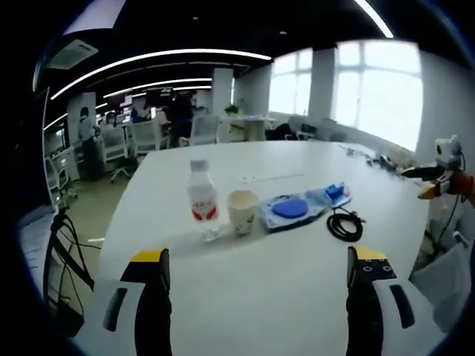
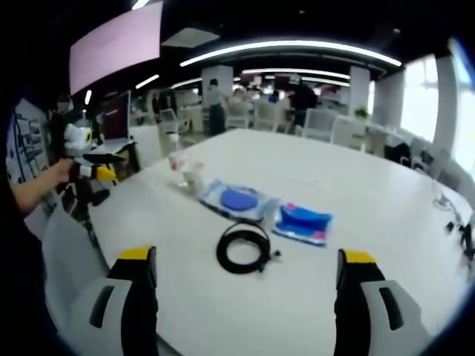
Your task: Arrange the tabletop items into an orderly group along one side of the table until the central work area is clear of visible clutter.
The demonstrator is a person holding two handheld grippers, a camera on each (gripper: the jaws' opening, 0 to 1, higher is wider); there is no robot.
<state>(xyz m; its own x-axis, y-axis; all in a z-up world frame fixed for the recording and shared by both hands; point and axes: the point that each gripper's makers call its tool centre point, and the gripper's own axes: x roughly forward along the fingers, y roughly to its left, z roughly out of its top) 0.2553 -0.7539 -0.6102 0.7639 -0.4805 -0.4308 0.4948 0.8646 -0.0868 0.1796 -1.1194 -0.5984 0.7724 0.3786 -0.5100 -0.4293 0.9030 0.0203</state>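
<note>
On the white table, bottle, cup and cable lie before both gaping, empty tongs.

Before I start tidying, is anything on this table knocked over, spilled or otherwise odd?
Nothing stands out. The water bottle and paper cup stand upright, the blue packets lie flat, and the black cable sits coiled. No spill shows on the white table.

Upright bottle, paper cup, 2 blue packets and coiled black cable in a row.
</note>
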